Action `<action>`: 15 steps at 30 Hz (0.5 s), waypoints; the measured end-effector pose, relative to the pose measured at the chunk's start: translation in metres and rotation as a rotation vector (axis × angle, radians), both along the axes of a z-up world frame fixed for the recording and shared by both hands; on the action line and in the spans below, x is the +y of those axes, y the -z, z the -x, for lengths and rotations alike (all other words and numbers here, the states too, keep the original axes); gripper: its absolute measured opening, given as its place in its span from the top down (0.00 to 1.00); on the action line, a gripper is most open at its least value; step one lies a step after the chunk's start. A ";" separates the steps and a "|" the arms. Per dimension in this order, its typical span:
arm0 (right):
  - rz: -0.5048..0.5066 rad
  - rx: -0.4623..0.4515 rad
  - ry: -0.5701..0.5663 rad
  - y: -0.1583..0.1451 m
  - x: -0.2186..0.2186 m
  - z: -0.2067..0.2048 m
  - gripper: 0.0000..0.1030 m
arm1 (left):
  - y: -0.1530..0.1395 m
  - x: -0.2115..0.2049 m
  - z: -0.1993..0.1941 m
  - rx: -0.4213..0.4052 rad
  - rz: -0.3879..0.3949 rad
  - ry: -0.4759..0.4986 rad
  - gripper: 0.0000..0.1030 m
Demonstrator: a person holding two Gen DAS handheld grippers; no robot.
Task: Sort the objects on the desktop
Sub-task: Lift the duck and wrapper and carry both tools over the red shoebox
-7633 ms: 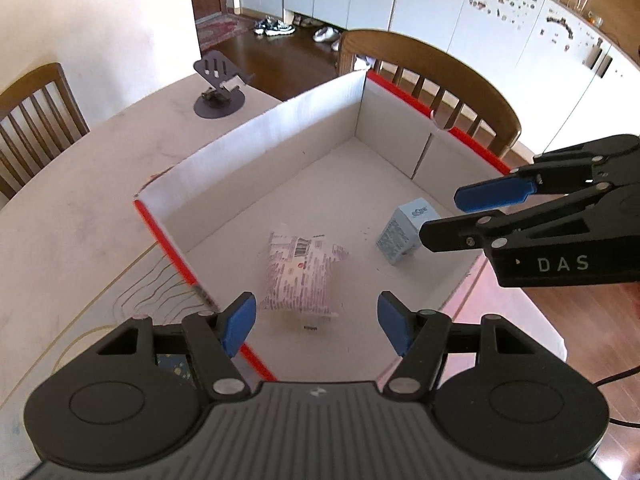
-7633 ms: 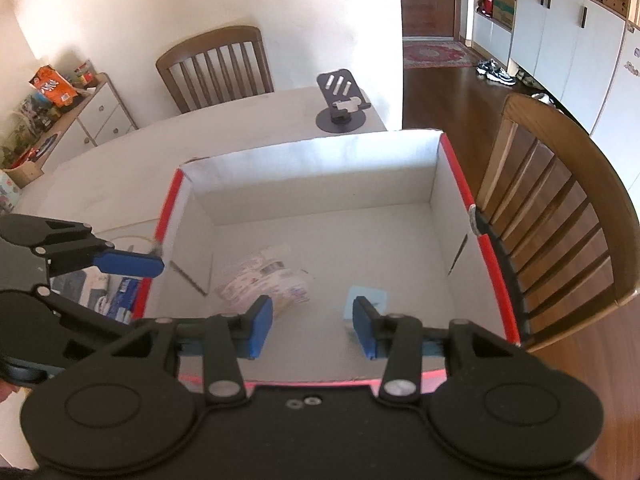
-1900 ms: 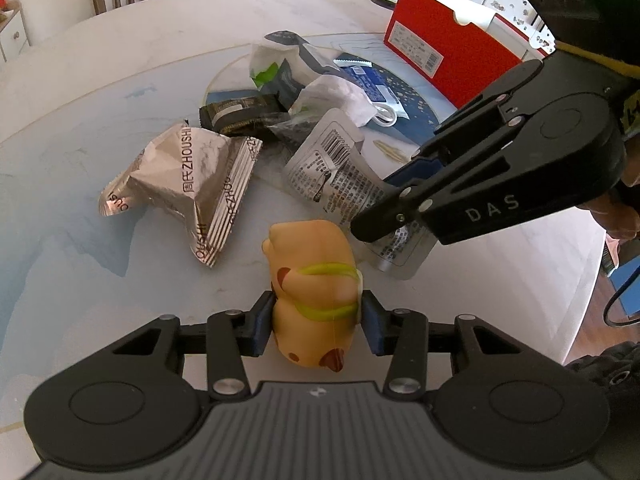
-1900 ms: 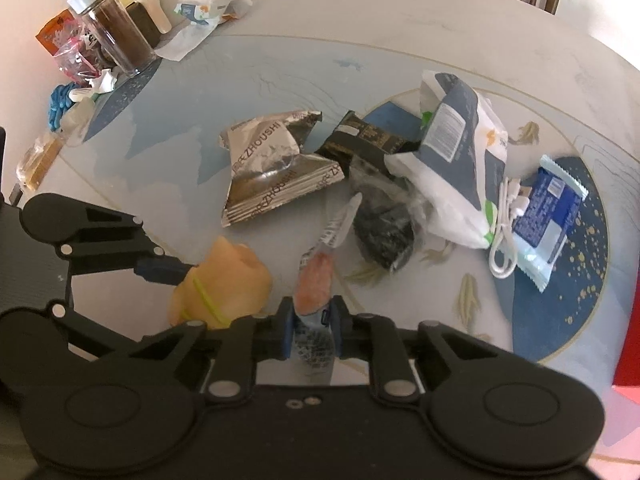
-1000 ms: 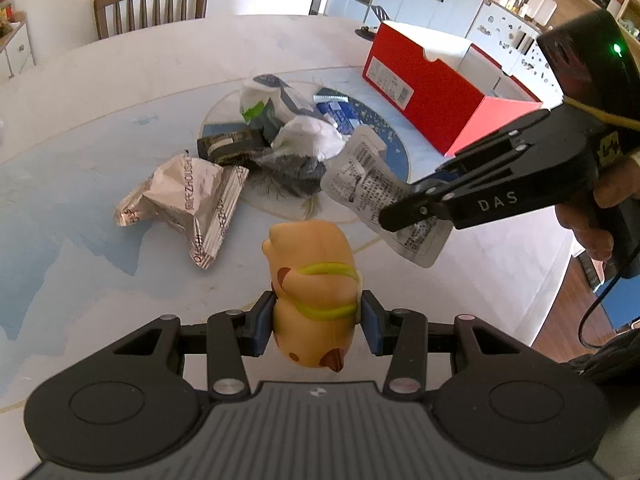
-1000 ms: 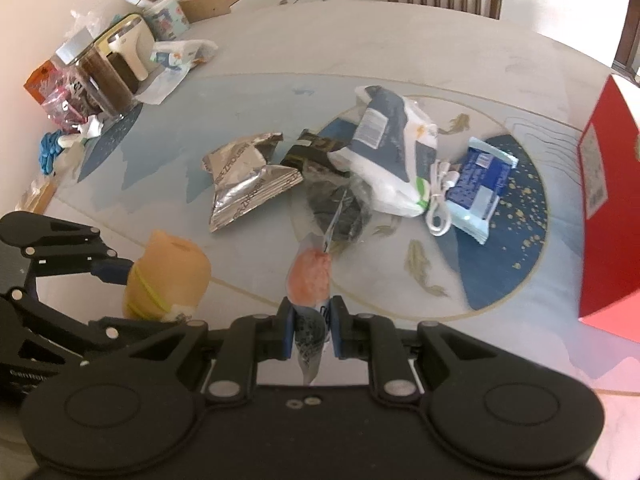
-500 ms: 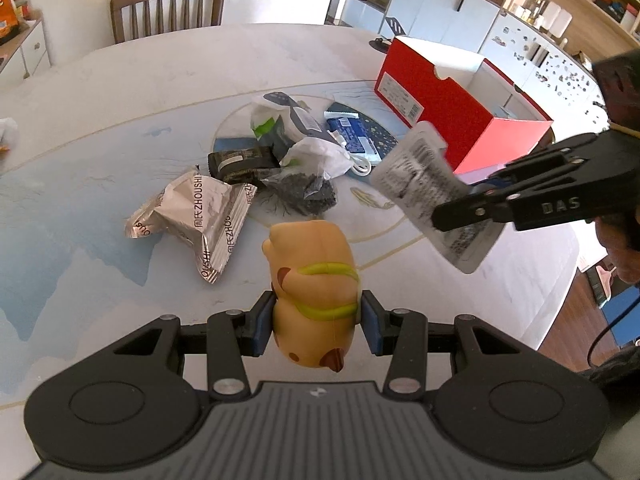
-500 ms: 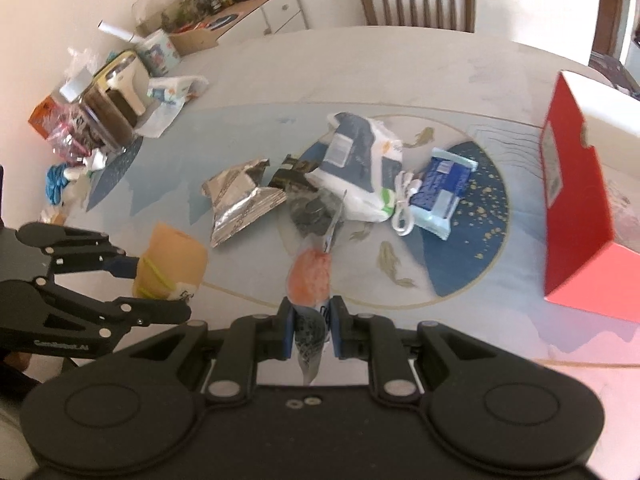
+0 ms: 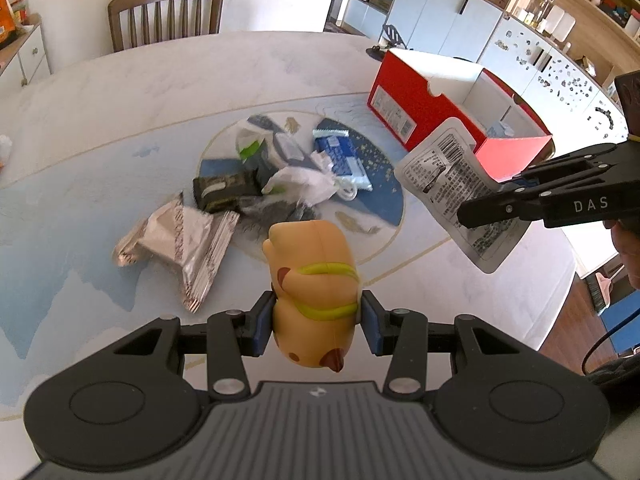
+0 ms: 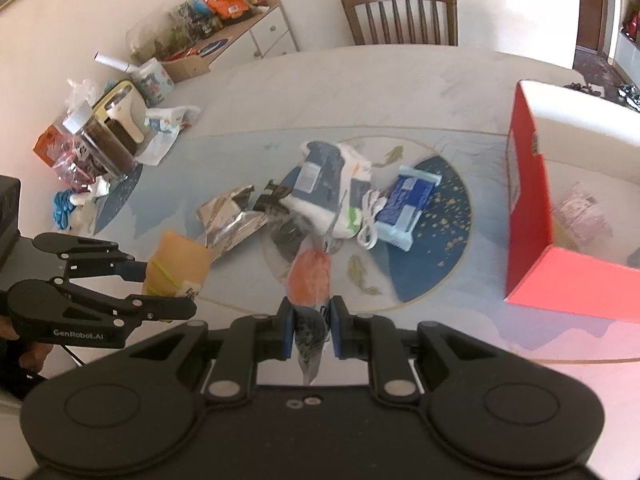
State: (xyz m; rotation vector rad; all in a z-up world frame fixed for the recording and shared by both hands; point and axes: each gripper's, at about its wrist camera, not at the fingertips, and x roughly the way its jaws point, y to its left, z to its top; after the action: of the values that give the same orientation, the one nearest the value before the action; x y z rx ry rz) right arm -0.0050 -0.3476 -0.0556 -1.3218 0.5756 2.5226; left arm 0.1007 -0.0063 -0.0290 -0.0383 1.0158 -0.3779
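My left gripper [image 9: 318,322] is shut on a yellow-tan squishy animal toy [image 9: 314,280] and holds it above the table; the toy also shows in the right wrist view [image 10: 176,266]. My right gripper [image 10: 311,330] is shut on a clear sealed food pouch [image 10: 310,280] with an orange piece inside; in the left wrist view the pouch [image 9: 456,184] hangs in the air at the right. The open red box [image 9: 444,108] stands at the far right of the table [image 10: 528,216], with a pink-white packet [image 10: 582,212] inside.
A pile lies mid-table: a silver snack bag [image 9: 180,240], a dark packet [image 9: 224,192], a white-and-dark bag [image 10: 324,184], a blue packet [image 10: 408,204] and a white cable [image 10: 370,220]. Jars and clutter [image 10: 100,140] stand at the table's left. A chair [image 9: 166,12] stands behind.
Both grippers have risen higher above the table with their loads. The right gripper has carried the pouch to the right, nearer the red box.
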 end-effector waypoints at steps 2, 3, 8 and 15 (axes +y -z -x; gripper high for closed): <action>-0.002 0.011 0.018 -0.004 0.006 -0.003 0.84 | -0.003 -0.006 -0.004 -0.002 0.002 0.005 0.58; -0.002 0.018 0.023 -0.006 0.009 -0.005 0.84 | -0.004 -0.009 -0.007 -0.003 0.003 0.008 0.58; -0.001 0.034 0.061 -0.015 0.027 -0.013 0.84 | -0.011 -0.027 -0.019 -0.003 0.011 0.019 0.58; -0.009 0.045 0.106 -0.027 0.051 -0.028 0.84 | -0.016 -0.054 -0.037 -0.004 0.023 0.033 0.58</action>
State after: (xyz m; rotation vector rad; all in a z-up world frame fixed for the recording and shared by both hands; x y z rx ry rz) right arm 0.0232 -0.2966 -0.0290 -1.2018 0.6252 2.4719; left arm 0.1376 -0.0605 -0.0127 -0.0410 1.0093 -0.4198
